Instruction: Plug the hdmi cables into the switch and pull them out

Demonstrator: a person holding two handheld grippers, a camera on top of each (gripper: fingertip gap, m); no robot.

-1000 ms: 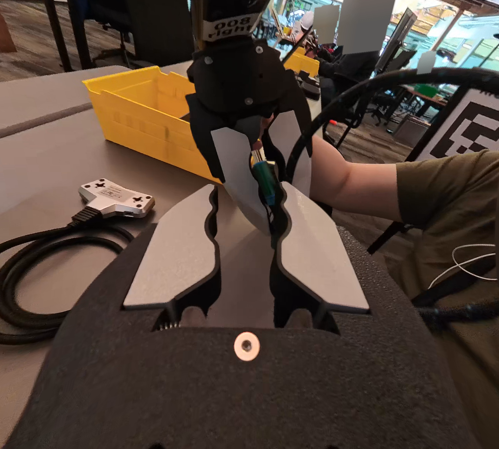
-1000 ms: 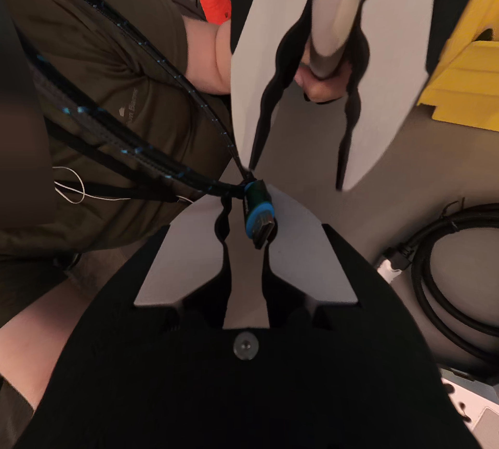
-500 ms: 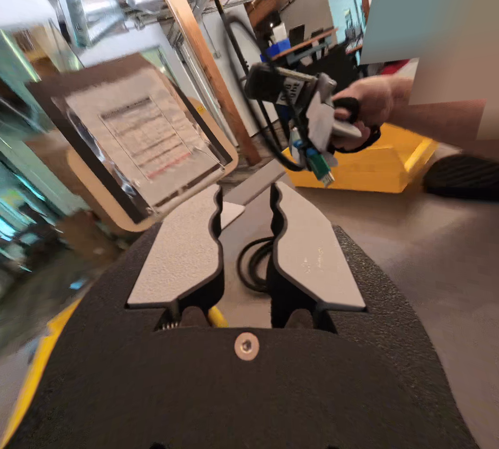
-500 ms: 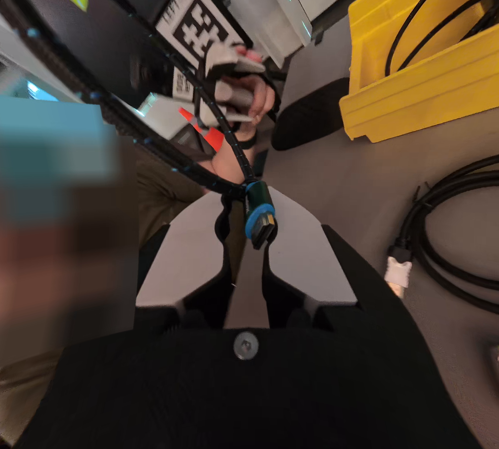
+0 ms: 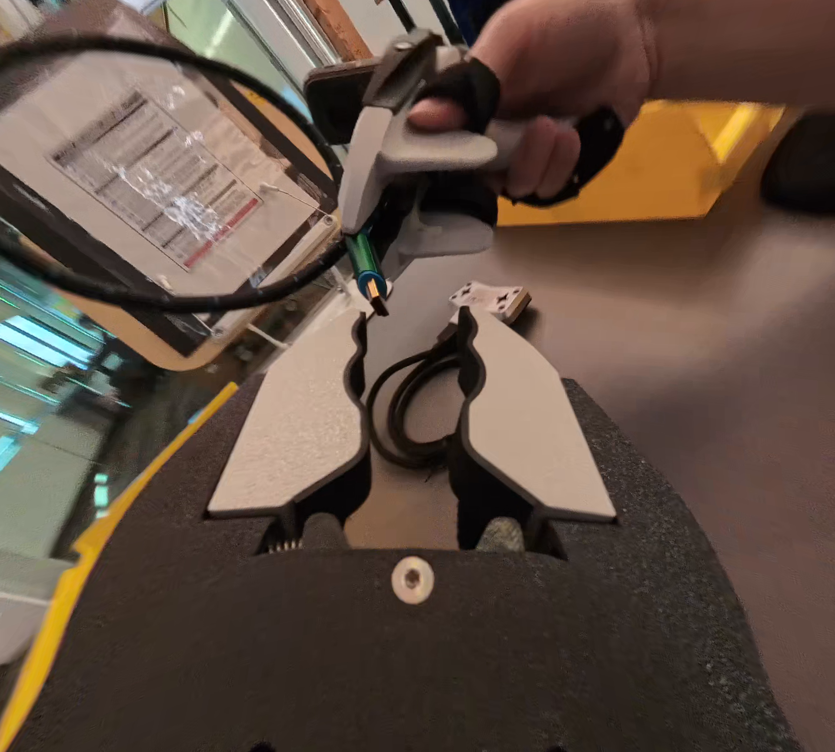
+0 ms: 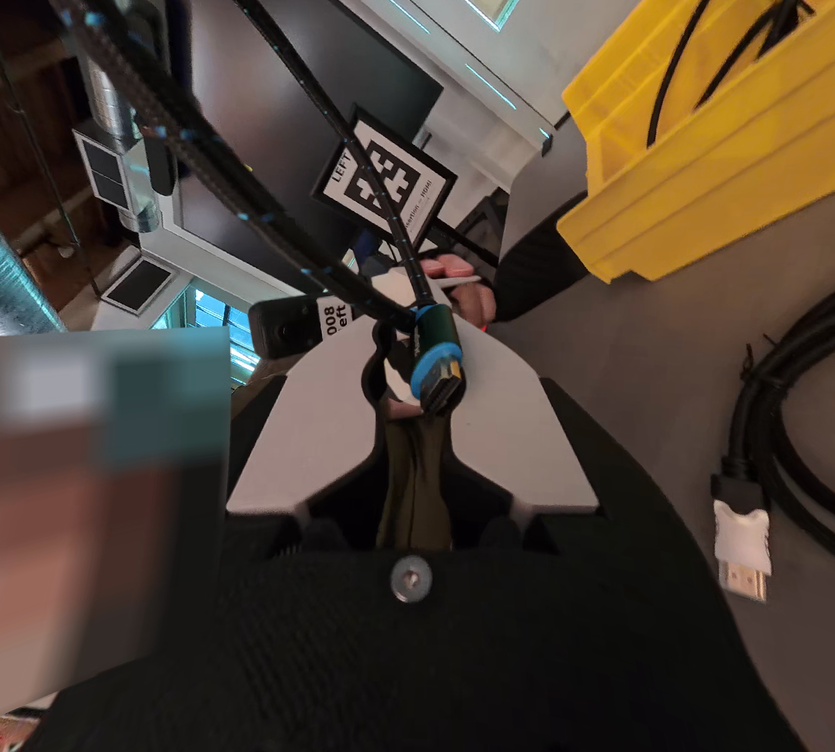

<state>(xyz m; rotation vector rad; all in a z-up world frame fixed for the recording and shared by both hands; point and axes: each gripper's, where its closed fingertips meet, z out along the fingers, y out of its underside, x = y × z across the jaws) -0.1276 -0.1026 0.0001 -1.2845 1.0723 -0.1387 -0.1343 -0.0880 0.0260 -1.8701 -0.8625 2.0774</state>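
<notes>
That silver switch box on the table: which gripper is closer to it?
Left, probably. The left gripper hangs open just short of the switch, one fingertip overlapping it in view. The right gripper, shut on the green HDMI plug, hovers raised beside it.

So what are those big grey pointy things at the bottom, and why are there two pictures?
Those grey things are the two fingers of a grabber tool. A person holds one grabber in each hand, and each has a camera looking out along its fingers, so you get one picture per tool.

One picture comes from the left grabber. Its fingers are open and hold nothing. Ahead of it you see the person's hand squeezing the other grabber.

The other picture comes from the right grabber. It pinches a green and blue plug on a black braided cable, up in the air.

On the grey table lie a small silver switch box, a coiled black cable with a white plug, and a yellow bin with more cables inside.
</notes>
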